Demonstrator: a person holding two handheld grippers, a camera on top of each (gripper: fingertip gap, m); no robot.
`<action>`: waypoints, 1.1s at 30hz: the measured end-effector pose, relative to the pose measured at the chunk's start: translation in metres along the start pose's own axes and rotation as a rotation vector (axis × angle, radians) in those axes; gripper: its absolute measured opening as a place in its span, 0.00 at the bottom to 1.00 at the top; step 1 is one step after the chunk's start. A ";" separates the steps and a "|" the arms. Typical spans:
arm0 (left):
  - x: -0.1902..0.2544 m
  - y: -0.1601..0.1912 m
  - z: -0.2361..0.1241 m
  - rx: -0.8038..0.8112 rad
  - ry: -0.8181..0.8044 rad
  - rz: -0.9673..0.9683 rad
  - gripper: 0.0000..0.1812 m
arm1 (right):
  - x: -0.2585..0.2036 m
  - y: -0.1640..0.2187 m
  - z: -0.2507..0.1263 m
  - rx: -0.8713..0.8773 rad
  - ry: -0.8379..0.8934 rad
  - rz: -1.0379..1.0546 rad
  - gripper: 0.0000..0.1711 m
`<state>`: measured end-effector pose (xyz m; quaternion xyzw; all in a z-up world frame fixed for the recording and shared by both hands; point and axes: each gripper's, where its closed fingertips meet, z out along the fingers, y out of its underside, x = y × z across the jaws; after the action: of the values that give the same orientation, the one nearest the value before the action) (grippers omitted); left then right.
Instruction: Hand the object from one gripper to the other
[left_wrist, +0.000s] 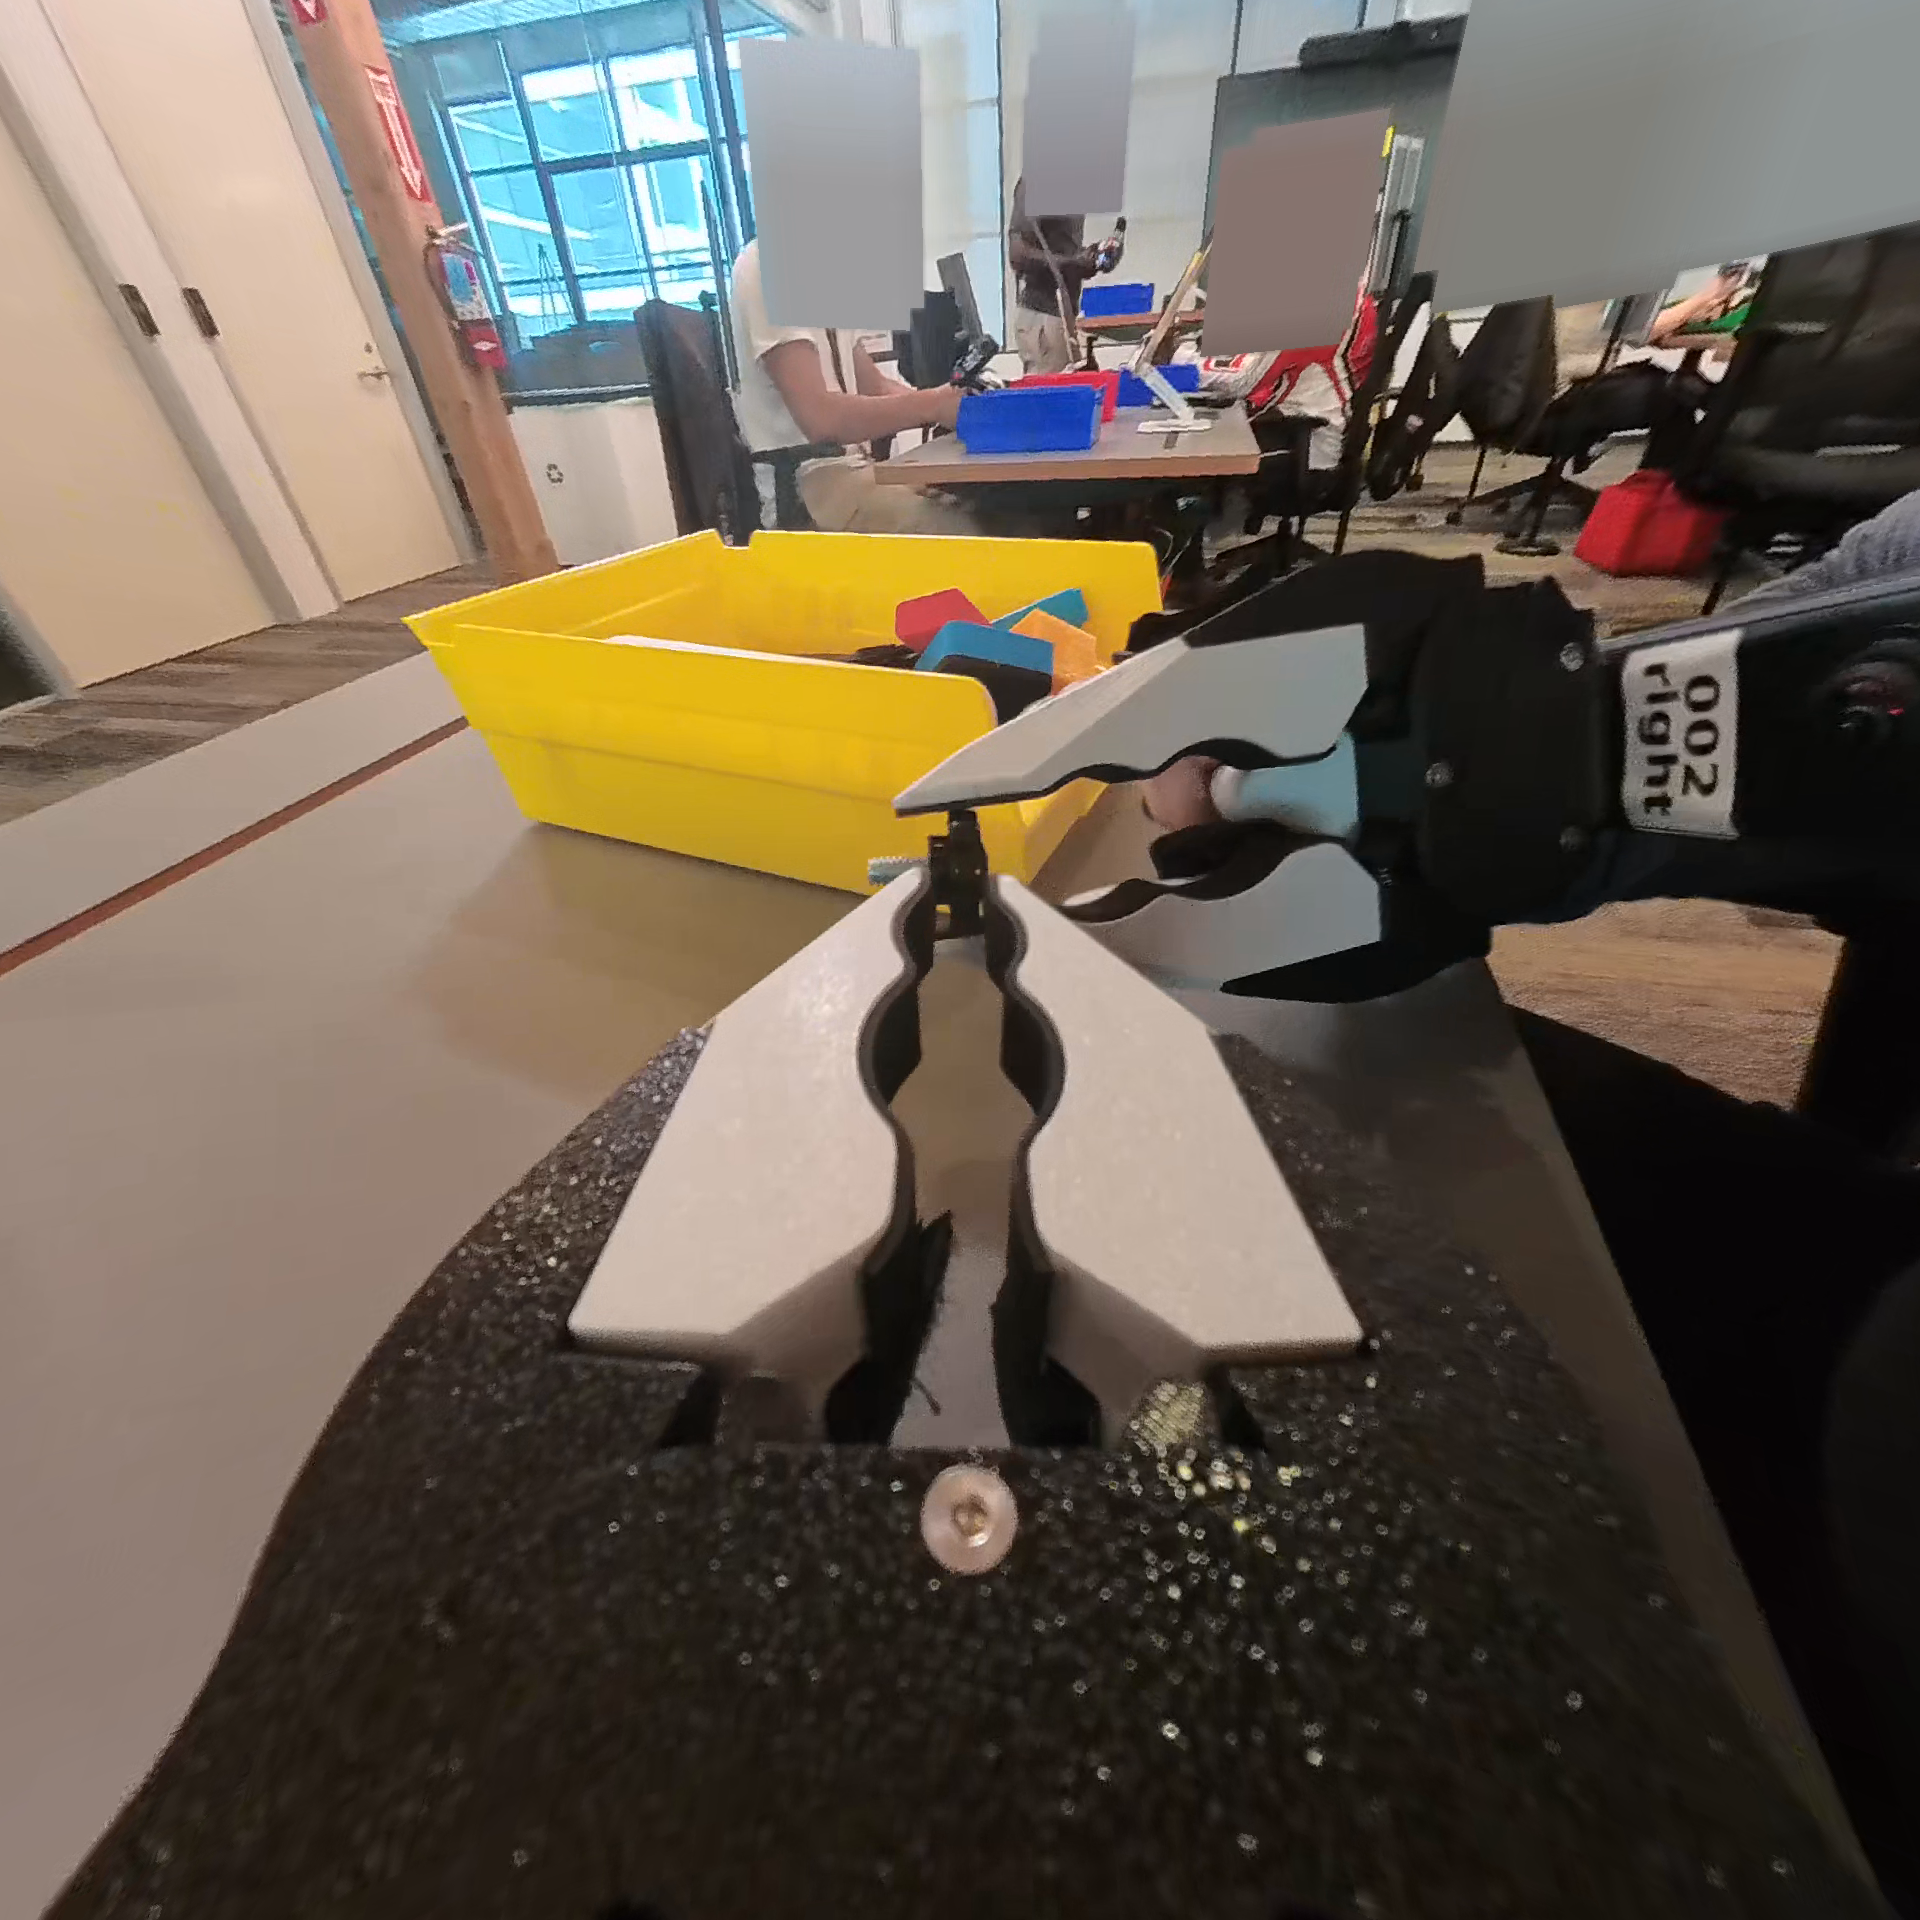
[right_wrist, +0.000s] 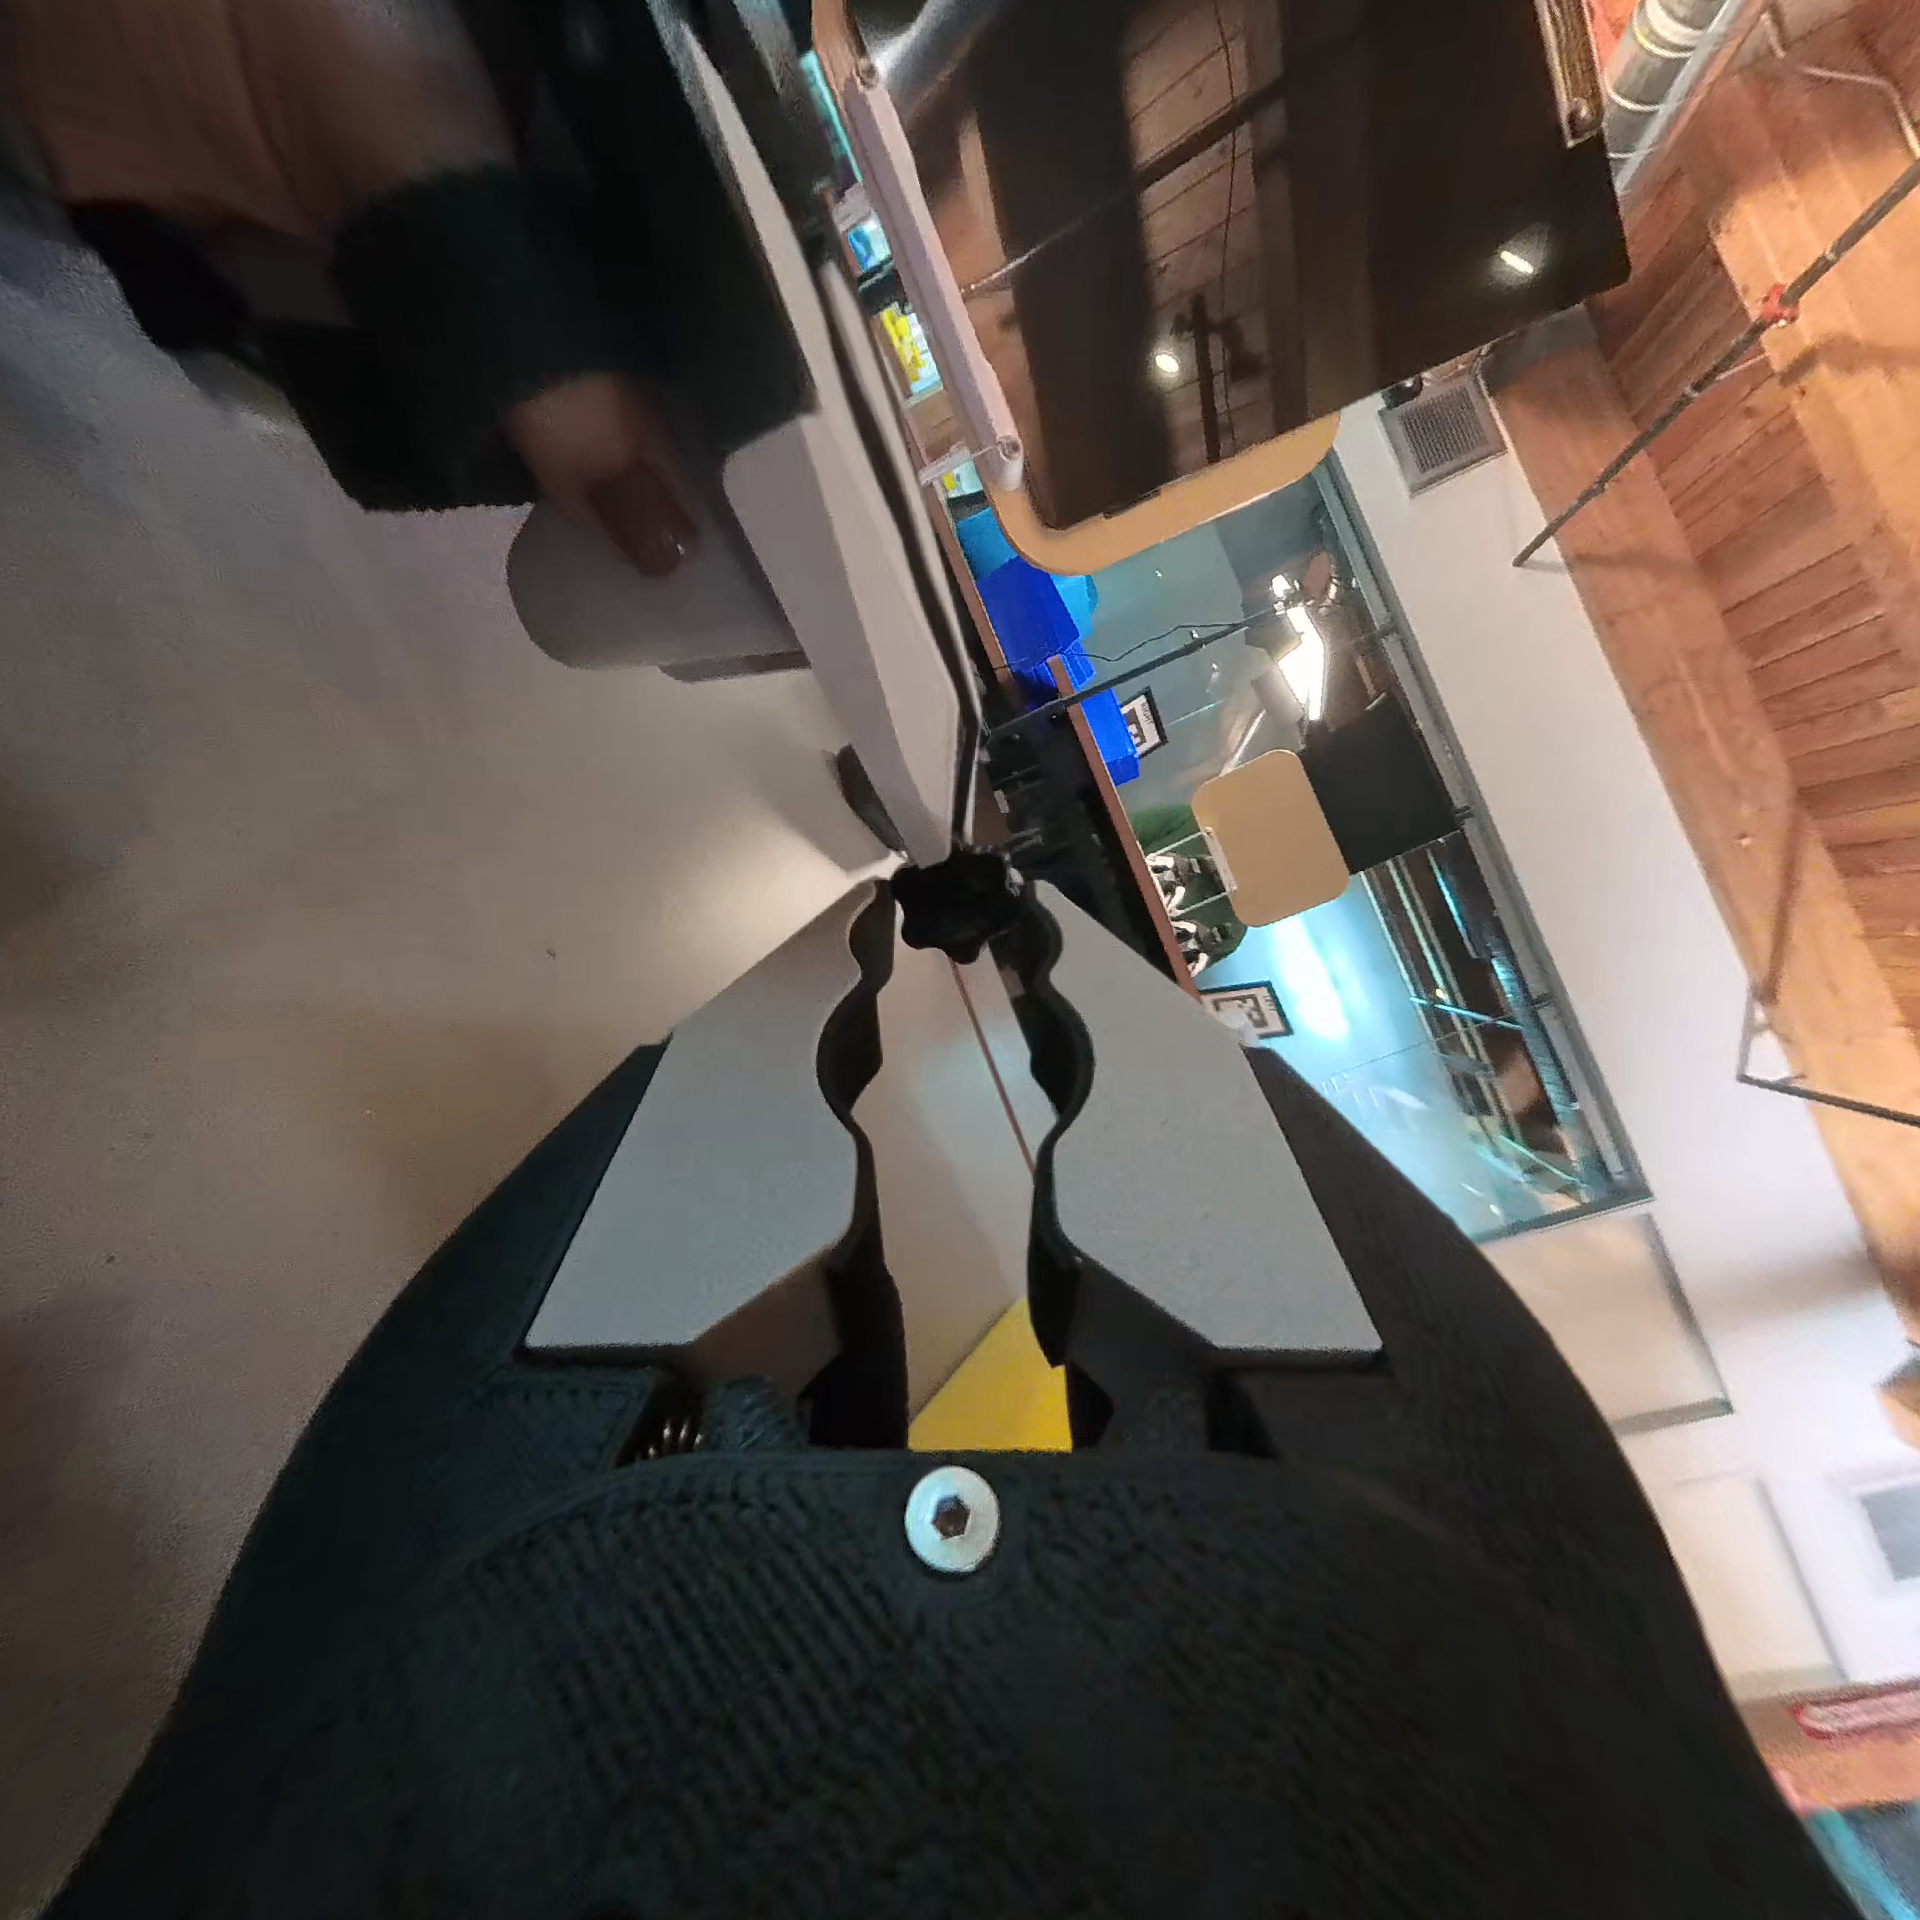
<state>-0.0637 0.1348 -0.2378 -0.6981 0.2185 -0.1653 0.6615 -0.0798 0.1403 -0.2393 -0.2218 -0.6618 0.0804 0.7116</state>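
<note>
A small black clamp-like part with a silver screw (left_wrist: 958, 868) is pinched between the tips of my left gripper (left_wrist: 961, 902), above the table. My right gripper (left_wrist: 979, 860) comes in from the right, rolled on its side. Its upper tip rests on top of the part and its lower finger reaches under it. In the right wrist view the part shows as a black knob (right_wrist: 948, 914) between the tips of my right gripper (right_wrist: 956, 916), and both tips touch it. A finger (right_wrist: 831, 582) of the left gripper shows edge-on there, held by a hand (right_wrist: 623, 499).
A yellow bin (left_wrist: 727, 748) with red, blue and orange blocks stands on the grey table (left_wrist: 312, 1039) just behind the grippers. It also shows in the right wrist view (right_wrist: 987, 1392). Farther back are people at desks with blue and red bins, chairs and doors.
</note>
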 end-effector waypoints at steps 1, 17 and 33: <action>0.000 0.001 0.000 -0.006 -0.008 0.011 0.04 | 0.000 0.000 0.000 -0.009 0.004 -0.015 0.13; 0.003 -0.001 -0.003 -0.015 0.004 0.103 0.02 | -0.005 -0.004 -0.001 0.020 -0.027 -0.004 0.13; 0.023 -0.008 -0.024 0.126 0.279 0.187 0.01 | -0.004 -0.031 -0.027 0.356 -0.369 0.536 0.12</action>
<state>-0.0556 0.1023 -0.2299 -0.6021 0.3614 -0.2116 0.6798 -0.0591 0.1050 -0.2305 -0.2419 -0.6732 0.4162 0.5613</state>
